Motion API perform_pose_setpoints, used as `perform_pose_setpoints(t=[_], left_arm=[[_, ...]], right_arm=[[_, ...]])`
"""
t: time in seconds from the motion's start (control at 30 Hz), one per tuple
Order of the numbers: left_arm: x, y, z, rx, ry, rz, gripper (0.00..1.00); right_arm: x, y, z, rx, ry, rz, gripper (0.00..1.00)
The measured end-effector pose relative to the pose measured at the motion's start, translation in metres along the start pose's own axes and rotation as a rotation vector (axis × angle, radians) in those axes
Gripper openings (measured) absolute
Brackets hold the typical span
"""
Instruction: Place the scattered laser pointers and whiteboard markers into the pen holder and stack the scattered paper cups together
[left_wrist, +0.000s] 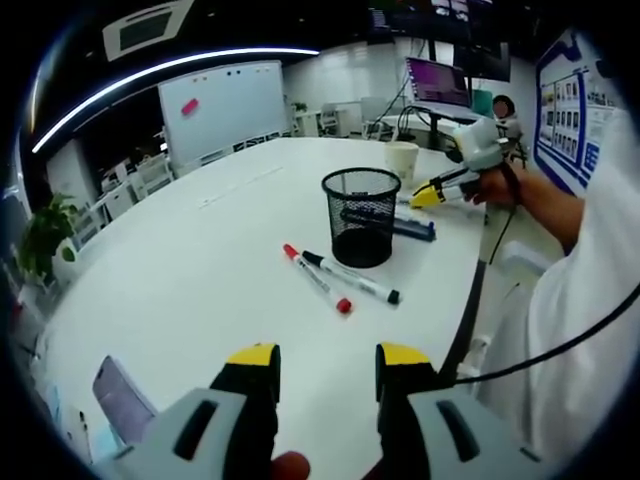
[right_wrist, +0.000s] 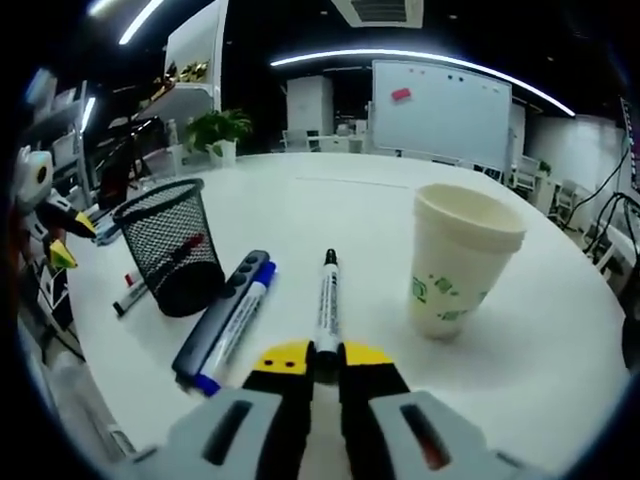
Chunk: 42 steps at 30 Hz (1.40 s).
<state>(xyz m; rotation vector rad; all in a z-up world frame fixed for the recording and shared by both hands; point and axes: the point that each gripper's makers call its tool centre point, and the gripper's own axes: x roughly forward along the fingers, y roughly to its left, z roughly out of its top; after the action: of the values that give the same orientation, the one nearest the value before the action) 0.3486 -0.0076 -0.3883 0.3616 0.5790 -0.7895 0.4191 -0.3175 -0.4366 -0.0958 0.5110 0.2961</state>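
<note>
Marker: rear end hidden between the right gripper jaws. Red marker: partly obscured behind the mesh pen holder.

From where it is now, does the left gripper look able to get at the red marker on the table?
Probably yes. The left gripper is open and the red marker lies ahead of it on bare white table, beside a black marker, with nothing between.

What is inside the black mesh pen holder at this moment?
Through the mesh of the pen holder, no pen stands inside; the red marker lies behind it. The holder's bottom is hidden by its wall.
</note>
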Motion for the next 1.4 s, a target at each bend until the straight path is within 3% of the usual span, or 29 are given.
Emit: perform_pose_setpoints(t=[0.2, 0.67, 1.4], left_arm=[[0.001, -0.001, 0.000, 0.006, -0.001, -0.004, 0.39], [0.001, -0.002, 0.000, 0.007, 0.000, -0.004, 0.39], [0.001, -0.003, 0.002, 0.013, 0.001, -0.005, 0.39]], right_arm=[[-0.003, 0.002, 0.007, -0.017, -0.021, 0.003, 0.10], [-0.016, -0.003, 0.040, -0.031, -0.158, -0.028, 0.10], [-0.034, -0.008, 0.074, -0.037, -0.322, -0.040, 0.10]])
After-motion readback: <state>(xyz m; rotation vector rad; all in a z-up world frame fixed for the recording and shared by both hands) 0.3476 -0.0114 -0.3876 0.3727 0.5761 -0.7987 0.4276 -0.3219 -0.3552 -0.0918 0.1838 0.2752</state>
